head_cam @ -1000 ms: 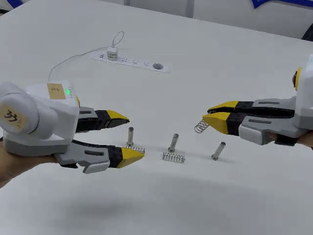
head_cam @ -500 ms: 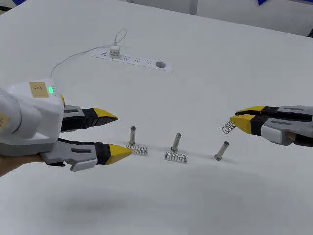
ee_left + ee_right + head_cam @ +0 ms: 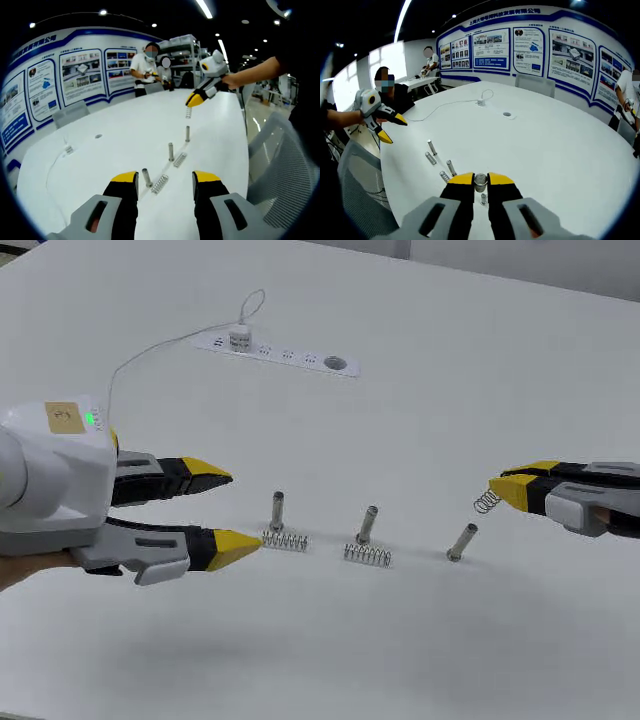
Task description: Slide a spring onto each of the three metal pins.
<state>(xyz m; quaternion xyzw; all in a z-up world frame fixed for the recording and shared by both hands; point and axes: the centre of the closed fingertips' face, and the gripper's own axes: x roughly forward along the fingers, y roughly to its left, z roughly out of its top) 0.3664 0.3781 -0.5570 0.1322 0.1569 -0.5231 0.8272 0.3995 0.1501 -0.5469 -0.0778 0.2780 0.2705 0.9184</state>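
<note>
The small coiled wire spring point(image 3: 487, 502), pinched in the yellow-tipped right gripper point(image 3: 500, 488), is now carried past the rightmost metal pin point(image 3: 462, 541), so realignment is required; the left gripper point(image 3: 246, 508) is wide open, empty.

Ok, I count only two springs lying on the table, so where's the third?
The third spring is pinched between the tips of the right gripper at the right of the head view, held above the rightmost pin.

opposed gripper views, pins point(image 3: 368, 524) between
</note>
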